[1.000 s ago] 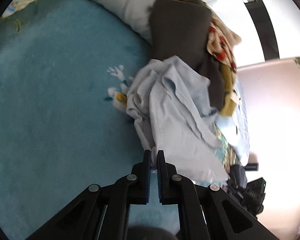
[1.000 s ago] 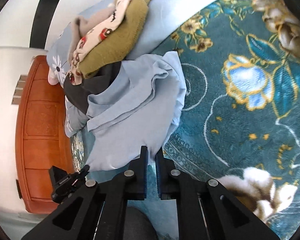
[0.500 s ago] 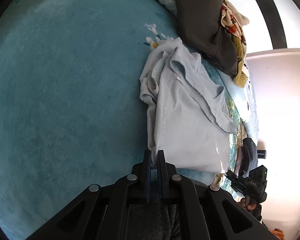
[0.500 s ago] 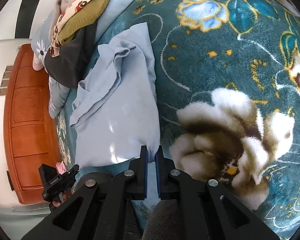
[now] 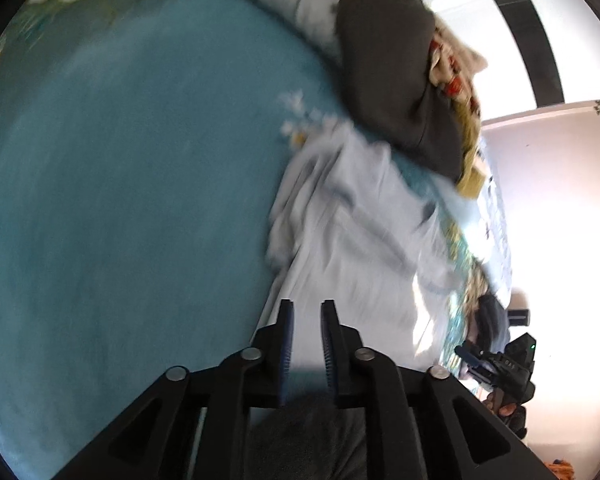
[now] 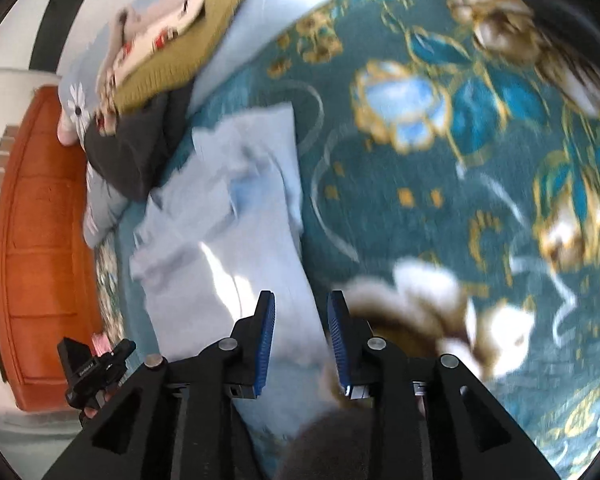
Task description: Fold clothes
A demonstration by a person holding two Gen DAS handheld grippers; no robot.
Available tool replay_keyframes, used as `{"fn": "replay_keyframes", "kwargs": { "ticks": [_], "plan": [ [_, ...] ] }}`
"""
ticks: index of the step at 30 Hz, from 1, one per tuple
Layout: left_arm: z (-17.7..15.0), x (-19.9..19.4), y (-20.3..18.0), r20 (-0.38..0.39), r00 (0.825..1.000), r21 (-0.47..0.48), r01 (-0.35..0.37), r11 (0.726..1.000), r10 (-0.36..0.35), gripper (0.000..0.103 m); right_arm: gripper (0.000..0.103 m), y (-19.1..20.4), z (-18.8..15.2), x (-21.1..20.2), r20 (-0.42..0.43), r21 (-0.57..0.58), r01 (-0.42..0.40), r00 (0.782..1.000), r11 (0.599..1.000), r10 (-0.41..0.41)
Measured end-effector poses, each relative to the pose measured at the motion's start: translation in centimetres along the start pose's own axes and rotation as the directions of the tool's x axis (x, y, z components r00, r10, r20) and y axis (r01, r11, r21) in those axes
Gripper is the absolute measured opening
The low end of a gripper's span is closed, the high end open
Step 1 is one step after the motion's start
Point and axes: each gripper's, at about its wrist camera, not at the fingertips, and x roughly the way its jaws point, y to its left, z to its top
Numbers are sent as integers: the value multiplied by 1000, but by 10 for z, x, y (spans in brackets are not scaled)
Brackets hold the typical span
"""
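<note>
With both claws' jaws just opening off the pale blue garment [image 5: 360, 248], left claw [image 5: 307, 312] and right claw [image 6: 301, 304] spread, it lies stretched toward twelve o'clock on the bed [image 5: 120, 200]; back away level so nothing snags.

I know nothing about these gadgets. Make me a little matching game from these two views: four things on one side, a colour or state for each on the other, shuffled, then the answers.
Things:
1. light blue garment
2. dark grey garment
3. cabinet
4. right hand-held gripper

Colour or state:
A. orange-brown wood
B. jaws apart, just opened, cloth edge lying between them
C. spread flat on the teal floral blanket
D. on the heap with the mustard knit

Pairs: 1-C, 2-D, 3-A, 4-B
</note>
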Motion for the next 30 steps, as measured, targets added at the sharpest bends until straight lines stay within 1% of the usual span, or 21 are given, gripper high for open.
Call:
{"fn": "replay_keyframes", "kwargs": {
  "ticks": [1, 3, 4, 5, 7, 10, 17, 19, 21, 22, 23, 24, 26, 27, 28, 29, 30],
  "plan": [
    [10, 6, -3, 1, 1000, -7, 12, 1000, -12, 20, 28, 3, 10, 2, 9, 10, -26, 1000, 1000, 26],
    [30, 20, -10, 1, 999, -23, 36, 999, -36, 29, 28, 8, 25, 7, 24, 35, -92, 996, 995, 92],
    [38, 27, -11, -3, 999, -31, 37, 999, -38, 35, 28, 11, 31, 10, 29, 51, -128, 991, 990, 127],
    [45, 34, -12, -9, 999, -38, 34, 999, -35, 36, 28, 12, 36, 14, 31, 65, -154, 988, 986, 153],
    [57, 49, -11, -26, 999, -61, 37, 997, -39, 37, 28, 11, 45, 20, 28, 94, -180, 984, 979, 178],
    [69, 63, -7, -43, 998, -89, 39, 995, -43, 37, 28, 6, 55, 30, 15, 136, -196, 981, 971, 195],
    [76, 74, -10, -63, 995, -96, 74, 993, -80, 36, 28, -1, 63, 52, -30, 197, -211, 975, 957, 221],
    [78, 77, -11, -69, 994, -93, 82, 992, -88, 34, 28, -3, 63, 56, -30, 219, -227, 971, 949, 239],
    [79, 77, -11, -72, 993, -88, 85, 993, -91, 34, 28, -3, 63, 59, -26, 232, -244, 966, 942, 257],
    [79, 77, -12, -72, 993, -84, 86, 993, -92, 30, 28, -3, 64, 60, -23, 236, -248, 965, 939, 261],
    [80, 77, -12, -71, 993, -81, 87, 993, -92, 21, 28, -3, 65, 61, -19, 243, -254, 964, 936, 266],
    [80, 76, -13, -70, 994, -75, 82, 994, -88, 18, 28, -3, 66, 61, -15, 251, -262, 962, 932, 274],
    [79, 75, -16, -71, 994, -61, 73, 995, -78, 6, 28, -4, 67, 61, -9, 260, -275, 958, 926, 287],
    [78, 74, -17, -71, 995, -51, 72, 996, -75, 6, 28, -4, 68, 60, -4, 265, -280, 957, 923, 292],
    [78, 73, -19, -68, 995, -40, 69, 997, -71, 6, 27, -4, 69, 60, 0, 269, -279, 957, 922, 290],
    [77, 71, -21, -62, 995, -34, 71, 997, -73, 5, 16, -4, 69, 59, 4, 271, -276, 958, 922, 285],
    [76, 69, -23, -55, 995, -30, 76, 997, -77, 5, 8, -4, 70, 58, 9, 270, -269, 961, 924, 277]
  ]
}}
